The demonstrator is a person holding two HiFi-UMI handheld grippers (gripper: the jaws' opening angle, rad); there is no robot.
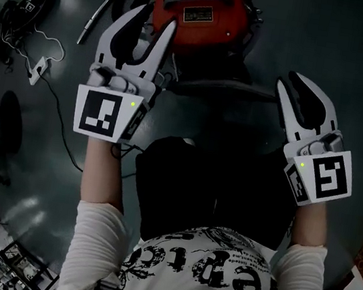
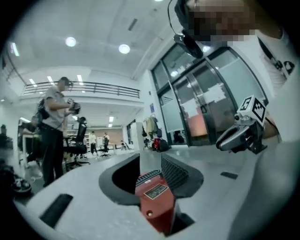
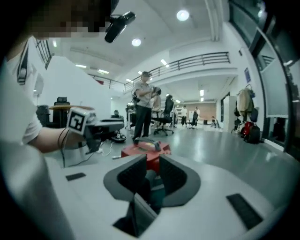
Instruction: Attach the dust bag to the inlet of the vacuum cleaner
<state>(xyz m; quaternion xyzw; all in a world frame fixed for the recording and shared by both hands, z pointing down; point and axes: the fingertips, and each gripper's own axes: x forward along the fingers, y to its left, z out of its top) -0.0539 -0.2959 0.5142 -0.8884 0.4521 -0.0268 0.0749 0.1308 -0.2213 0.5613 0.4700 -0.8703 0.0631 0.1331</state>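
Note:
The red vacuum cleaner (image 1: 196,4) stands on the dark floor at the top of the head view. My left gripper (image 1: 159,16) is held up over its near left edge, jaws wide apart and empty. Along the left gripper's jaws (image 2: 150,164) the red body (image 2: 157,199) shows through the gap. My right gripper (image 1: 289,79) is raised to the right of the vacuum cleaner, open with nothing between its pads. From the right gripper (image 3: 151,164) the vacuum cleaner (image 3: 145,152) lies just beyond the tips. I cannot make out a dust bag in any view.
A metal tube (image 1: 108,5) lies left of the vacuum cleaner. Cables and a white power strip (image 1: 37,69) trail across the floor at the left. A person (image 3: 143,108) stands behind the vacuum cleaner, with office chairs further back. Glass doors (image 2: 206,103) close off one side.

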